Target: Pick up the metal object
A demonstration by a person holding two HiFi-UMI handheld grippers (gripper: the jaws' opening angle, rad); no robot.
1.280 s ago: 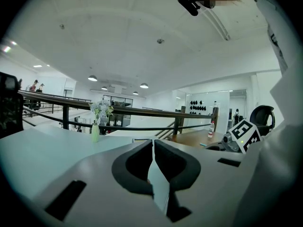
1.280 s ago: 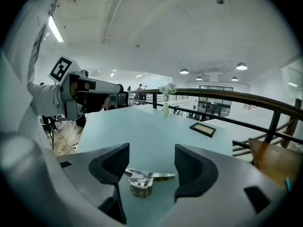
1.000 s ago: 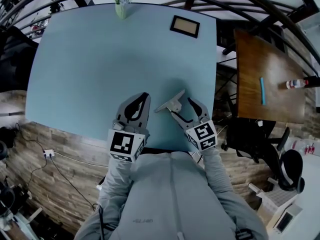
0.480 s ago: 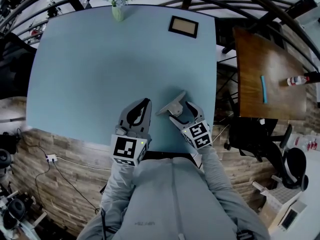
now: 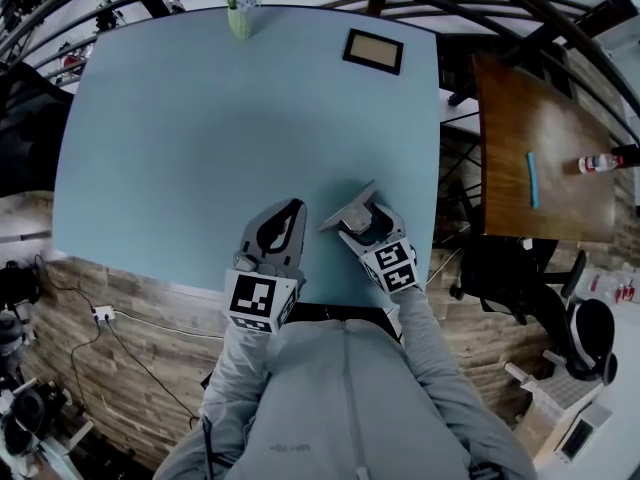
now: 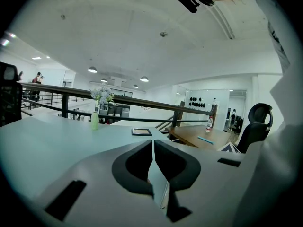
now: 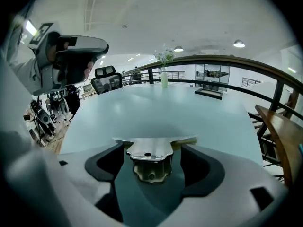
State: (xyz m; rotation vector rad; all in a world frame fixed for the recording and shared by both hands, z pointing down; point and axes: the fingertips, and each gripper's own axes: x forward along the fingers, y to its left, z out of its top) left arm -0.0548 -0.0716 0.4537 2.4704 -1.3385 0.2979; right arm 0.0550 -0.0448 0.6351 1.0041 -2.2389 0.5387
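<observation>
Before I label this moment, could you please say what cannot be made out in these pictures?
- Head view: the right gripper covers the stem of the flat silver metal bracket.
- Right gripper view: the bracket's underside faces the pale blue table, unseen.
- Head view: the small bottle on the brown wooden table is too small to read.

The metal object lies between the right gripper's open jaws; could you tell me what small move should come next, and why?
Probably close the right gripper on the metal object. Its jaws stand wide apart with the object's narrow stem centred between the pads, a gap on each side, and the piece resting on the table.
</observation>
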